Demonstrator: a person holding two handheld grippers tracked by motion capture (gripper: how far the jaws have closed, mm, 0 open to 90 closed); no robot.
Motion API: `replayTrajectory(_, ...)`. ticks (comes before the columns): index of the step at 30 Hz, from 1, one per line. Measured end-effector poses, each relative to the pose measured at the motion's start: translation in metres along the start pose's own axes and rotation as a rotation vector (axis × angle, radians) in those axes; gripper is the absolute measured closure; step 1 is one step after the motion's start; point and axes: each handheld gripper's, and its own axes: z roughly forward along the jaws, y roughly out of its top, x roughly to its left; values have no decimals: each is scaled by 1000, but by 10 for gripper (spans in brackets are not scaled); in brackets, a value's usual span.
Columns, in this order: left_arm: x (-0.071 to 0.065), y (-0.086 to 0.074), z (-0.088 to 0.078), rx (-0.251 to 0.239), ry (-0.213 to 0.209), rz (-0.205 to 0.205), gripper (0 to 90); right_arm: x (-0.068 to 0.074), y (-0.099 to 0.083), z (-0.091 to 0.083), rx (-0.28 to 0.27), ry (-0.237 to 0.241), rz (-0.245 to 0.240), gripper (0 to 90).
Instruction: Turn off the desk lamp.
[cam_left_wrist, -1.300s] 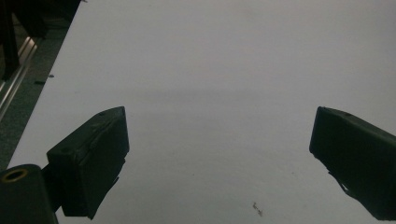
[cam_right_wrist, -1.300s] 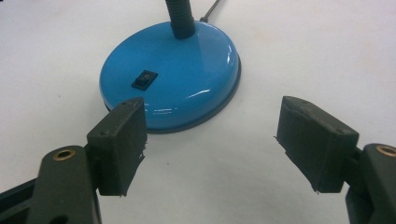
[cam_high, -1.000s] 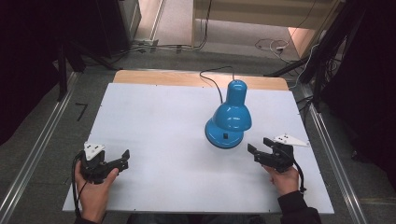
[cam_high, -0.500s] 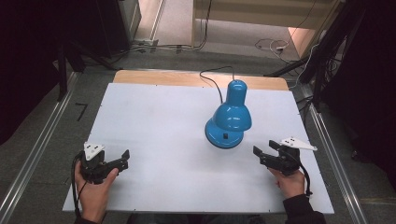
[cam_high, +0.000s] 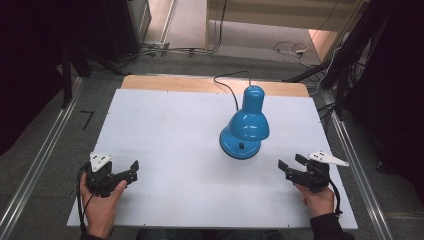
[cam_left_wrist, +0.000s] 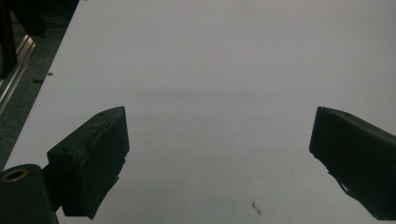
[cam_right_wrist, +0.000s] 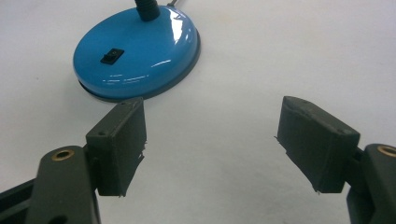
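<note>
A blue desk lamp (cam_high: 246, 122) stands right of the middle of the white table (cam_high: 170, 130), its shade bent down over its round base (cam_right_wrist: 137, 51). A black switch (cam_right_wrist: 112, 57) sits on the base. My right gripper (cam_high: 290, 163) is held low near the front right, open, a short way from the base and apart from it. Its jaws (cam_right_wrist: 211, 135) stand wide with bare table between them. My left gripper (cam_high: 132, 170) rests near the front left corner, open, with only white table between its jaws (cam_left_wrist: 219, 140).
The lamp's black cable (cam_high: 227, 90) runs back over the table's wooden far edge (cam_high: 165, 83). Metal rails (cam_high: 42, 165) flank both sides of the table. More cables lie on the floor beyond.
My right gripper has drawn back a little toward the front right, away from the lamp base. The left gripper and the lamp have stayed put.
</note>
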Motion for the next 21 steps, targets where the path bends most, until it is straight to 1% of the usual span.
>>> replayTrajectory(11, -1, 0, 0, 1, 0, 0, 55, -12, -10, -15, -1, -25, 21, 221)
replayTrajectory(16, 0, 0, 0, 2, 0, -1, 55, -19, -16, -21, 8, -41, 33, 199)
replayTrajectory(18, 0, 0, 0, 2, 2, -2, 55, -26, -21, -22, 22, -66, 35, 162)
replayTrajectory(20, 0, 0, 2, 9, 4, 0, 55, -35, -28, -17, 62, -98, 53, 159)
replayTrajectory(21, 0, -1, 4, 14, 3, -2, 55, -38, -29, -13, 82, -114, 55, 155)
